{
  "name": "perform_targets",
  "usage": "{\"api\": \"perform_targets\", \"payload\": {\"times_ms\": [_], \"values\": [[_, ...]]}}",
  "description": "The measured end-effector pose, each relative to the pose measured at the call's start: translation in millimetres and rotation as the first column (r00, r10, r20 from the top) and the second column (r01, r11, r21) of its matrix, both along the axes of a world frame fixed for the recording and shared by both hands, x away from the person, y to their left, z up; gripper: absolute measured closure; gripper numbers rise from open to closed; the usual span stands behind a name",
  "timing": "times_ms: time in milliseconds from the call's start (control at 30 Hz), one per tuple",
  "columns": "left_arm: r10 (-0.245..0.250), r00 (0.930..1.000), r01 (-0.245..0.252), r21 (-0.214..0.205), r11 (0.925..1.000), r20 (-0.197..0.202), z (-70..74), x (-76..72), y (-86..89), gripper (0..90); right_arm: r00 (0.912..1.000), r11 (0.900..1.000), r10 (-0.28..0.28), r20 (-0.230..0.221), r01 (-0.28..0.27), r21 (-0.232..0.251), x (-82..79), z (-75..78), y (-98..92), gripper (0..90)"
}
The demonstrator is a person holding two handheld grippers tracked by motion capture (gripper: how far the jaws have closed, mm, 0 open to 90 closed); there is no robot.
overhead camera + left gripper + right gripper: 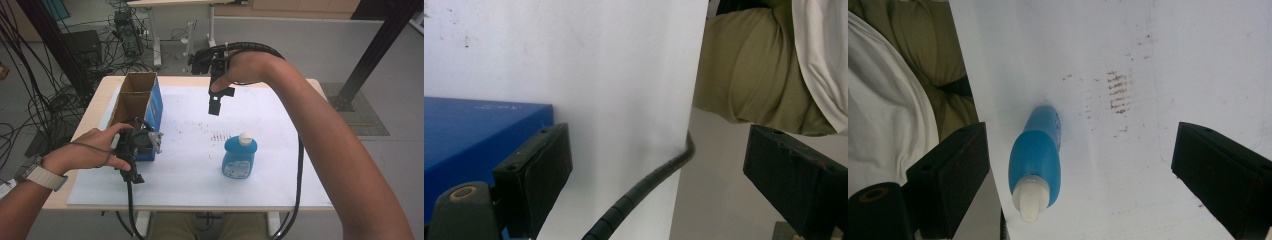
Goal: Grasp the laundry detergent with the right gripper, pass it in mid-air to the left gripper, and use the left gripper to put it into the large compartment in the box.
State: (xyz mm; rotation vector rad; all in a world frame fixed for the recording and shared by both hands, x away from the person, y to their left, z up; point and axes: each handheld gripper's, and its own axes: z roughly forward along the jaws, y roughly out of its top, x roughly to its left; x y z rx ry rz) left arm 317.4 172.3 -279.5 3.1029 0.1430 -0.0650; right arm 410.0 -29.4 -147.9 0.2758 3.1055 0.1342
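White paper [280, 170] covers the wooden table [95, 107]; cables [30, 100] beyond.

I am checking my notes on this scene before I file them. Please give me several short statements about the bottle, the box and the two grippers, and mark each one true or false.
1. The blue bottle stands upright on the white sheet. True.
2. The right gripper holds the bottle between its fingers. False: its fingers are open and empty, and it hangs above the sheet, apart from the bottle.
3. The open cardboard box with blue sides stands at the left part of the table. True.
4. The bottle has a red cap. False: the cap is white.
5. The left gripper is open and holds nothing. True.
6. The bottle lies inside the box. False: it stands on the sheet, to the right of the box.
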Motion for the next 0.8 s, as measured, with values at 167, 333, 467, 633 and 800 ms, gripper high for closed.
{"api": "perform_targets", "payload": {"times_ms": [167, 333, 467, 633, 800], "values": [[0.004, 1.0, -0.004, 0.0, 1.0, 0.002, 0.0, 0.1, 1.0, 12.5, 1.0, 1.0, -0.001, 0.005, 0.001, 0.004, -0.4, 1.1, -2.1, 7.7], [0.008, 1.0, -0.008, -0.002, 1.0, 0.004, 0.7, -0.8, 1.7, 12.5, 1.0, 1.0, -0.001, 0.001, 0.001, 0.006, -2.5, 1.9, -4.0, 7.1], [0.012, 0.9999, -0.012, -0.008, 0.9999, 0.01, 1.1, -1.7, 1.1, 12.5, 0.9999, 0.9996, -0.01, 0.009, 0.009, 0.027, -2.8, 2.7, -9.9, 5.0], [0.009, 0.9999, -0.009, -0.006, 0.9999, 0.01, 0.3, -1.2, -0.7, 12.4, 1.0, 0.9991, -0.006, 0.004, 0.006, 0.043, -4.4, 3.6, -17.0, 4.9], [0.002, 1.0, -0.002, -0.004, 1.0, 0.009, -0.2, -0.8, -3.6, 12.4, 0.9999, 0.9978, -0.014, 0.007, 0.014, 0.064, -8.5, 6.3, -27.2, 4.9]]}}
